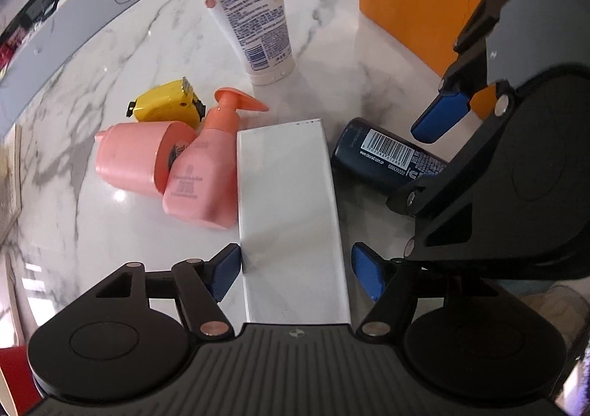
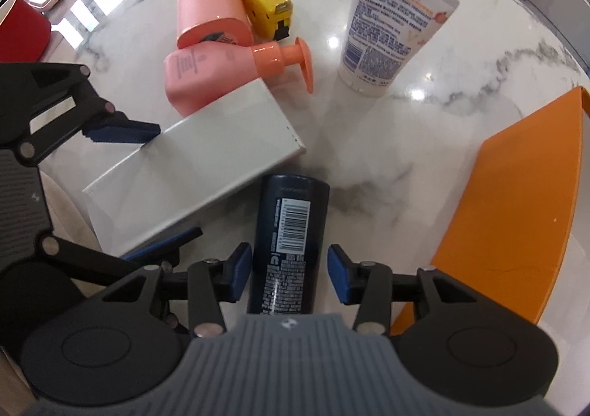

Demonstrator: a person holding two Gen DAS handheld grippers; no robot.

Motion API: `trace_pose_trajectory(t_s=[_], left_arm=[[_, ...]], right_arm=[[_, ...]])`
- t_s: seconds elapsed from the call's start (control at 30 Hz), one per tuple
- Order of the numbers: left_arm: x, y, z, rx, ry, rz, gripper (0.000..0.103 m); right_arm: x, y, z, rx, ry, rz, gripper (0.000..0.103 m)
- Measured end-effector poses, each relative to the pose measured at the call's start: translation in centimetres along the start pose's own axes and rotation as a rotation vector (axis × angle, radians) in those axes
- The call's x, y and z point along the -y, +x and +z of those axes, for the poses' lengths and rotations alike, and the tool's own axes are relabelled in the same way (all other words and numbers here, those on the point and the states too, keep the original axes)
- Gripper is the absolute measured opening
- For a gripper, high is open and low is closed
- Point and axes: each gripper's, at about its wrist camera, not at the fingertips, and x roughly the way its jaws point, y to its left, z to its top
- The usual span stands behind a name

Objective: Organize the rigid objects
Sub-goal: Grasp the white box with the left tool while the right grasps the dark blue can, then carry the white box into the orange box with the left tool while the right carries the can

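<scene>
A white flat box (image 1: 287, 202) lies on the marble table, and my left gripper (image 1: 297, 274) straddles its near end. The left pad touches the box's edge, the right pad stands a little off it, so the jaws are open. A dark blue bottle (image 2: 289, 224) with a barcode lies to the right of the box. My right gripper (image 2: 289, 272) points down over it with a finger on each side; a gap shows at the right pad, so it is open. In the left wrist view the dark blue bottle (image 1: 383, 158) lies under the right gripper's blue pad (image 1: 440, 117).
A pink pump bottle (image 1: 206, 172) lies against the box's left side, with a pink container (image 1: 129, 158) and a yellow tape measure (image 1: 166, 104) behind it. A white Vaseline tube (image 2: 391, 29) lies farther back. An orange bin (image 2: 516, 195) stands at the right, a red object (image 2: 22, 32) at the far left.
</scene>
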Motion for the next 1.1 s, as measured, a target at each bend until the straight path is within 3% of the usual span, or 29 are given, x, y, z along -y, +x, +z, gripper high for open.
trace_pose_trajectory(t_s=[0.17, 0.5, 0.77, 1.1], left_arm=[[0.0, 0.5, -0.5, -0.013, 0.003, 0.007, 0.076], [-0.3, 0.5, -1.2, 0.021, -0.028, -0.024, 0.070], [-0.2, 0.2, -1.6, 0.029, -0.031, -0.003, 0.069], [-0.9, -1.8, -2.1, 0.114, -0.094, -0.025, 0.069]], right_arm=[[0.5, 1.0, 0.2, -0.023, 0.025, 0.032, 0.046], [0.2, 1.9, -1.0, 0.011, 0.038, -0.012, 0.049], [-0.6, 1.6, -3.1, 0.055, 0.023, -0.025, 0.042], [-0.2, -0.2, -3.2, 0.100, 0.028, -0.010, 0.042]])
